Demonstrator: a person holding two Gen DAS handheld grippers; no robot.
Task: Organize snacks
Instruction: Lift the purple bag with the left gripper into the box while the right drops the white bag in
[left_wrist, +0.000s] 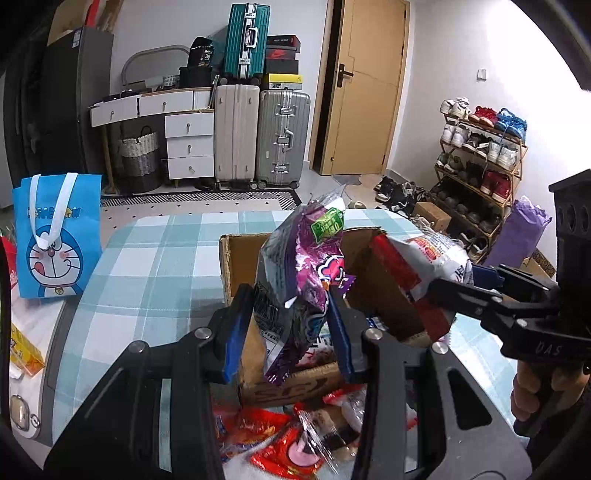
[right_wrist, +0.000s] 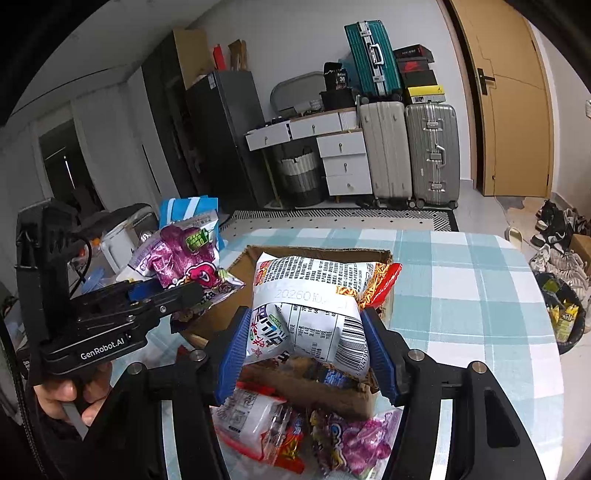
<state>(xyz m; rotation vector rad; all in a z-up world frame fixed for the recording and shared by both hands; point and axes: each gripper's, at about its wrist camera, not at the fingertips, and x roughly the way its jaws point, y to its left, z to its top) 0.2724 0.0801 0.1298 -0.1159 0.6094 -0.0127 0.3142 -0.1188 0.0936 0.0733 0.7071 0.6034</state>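
Note:
My left gripper (left_wrist: 291, 325) is shut on a purple snack bag (left_wrist: 306, 266) and holds it upright over the near edge of the open cardboard box (left_wrist: 236, 258). My right gripper (right_wrist: 306, 350) is shut on a white and red noodle packet (right_wrist: 317, 295) and holds it above the same box (right_wrist: 321, 253). The right gripper with its packet shows at the right of the left wrist view (left_wrist: 476, 291). The left gripper with the purple bag shows at the left of the right wrist view (right_wrist: 177, 291). Loose snack packets (right_wrist: 266, 424) lie on the table in front of the box.
The box stands on a table with a blue checked cloth (left_wrist: 155, 266). A blue Doraemon bag (left_wrist: 57, 236) stands at the table's left. A yellow box (left_wrist: 22, 354) lies at the far left. Suitcases (left_wrist: 258, 136), drawers and a shoe rack (left_wrist: 480, 158) stand behind.

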